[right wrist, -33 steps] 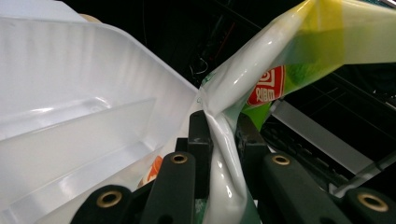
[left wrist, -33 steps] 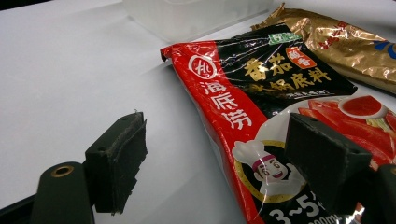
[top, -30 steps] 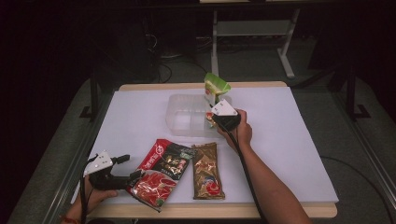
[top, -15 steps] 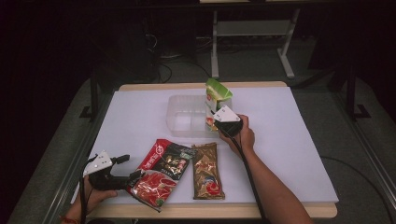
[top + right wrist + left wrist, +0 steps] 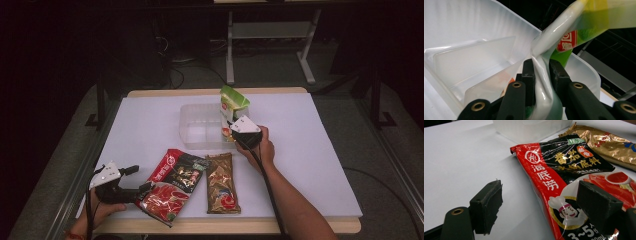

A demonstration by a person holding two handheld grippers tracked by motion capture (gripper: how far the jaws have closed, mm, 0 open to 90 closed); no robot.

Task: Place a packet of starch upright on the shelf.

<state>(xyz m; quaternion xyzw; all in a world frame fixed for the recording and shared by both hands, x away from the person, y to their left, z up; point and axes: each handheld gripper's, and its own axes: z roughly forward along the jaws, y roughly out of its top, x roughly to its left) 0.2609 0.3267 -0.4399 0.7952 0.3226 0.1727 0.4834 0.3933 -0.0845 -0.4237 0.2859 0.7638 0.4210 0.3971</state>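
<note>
A green and white pouch (image 5: 234, 105) stands upright at the right end of a clear plastic container (image 5: 192, 131). My right gripper (image 5: 230, 131) is shut on its lower edge. In the right gripper view the pouch (image 5: 584, 22) is pinched between the two pads of that gripper (image 5: 541, 72), above the container's divided inside (image 5: 474, 50). These jaws have just been opening a little, and the pouch is still between them. My left gripper (image 5: 140, 179) is open at the front left. One pad rests on the table; the other is over a red and black sauce packet (image 5: 564, 177).
The red packet (image 5: 172, 185) and a gold packet (image 5: 222, 182) lie side by side near the front edge of the white table (image 5: 320, 150). The gold packet (image 5: 609, 142) lies beyond the red one in the left gripper view.
The right gripper and the green pouch have sunk slightly toward the container's right end. The left gripper and both flat packets have stayed where they were.
</note>
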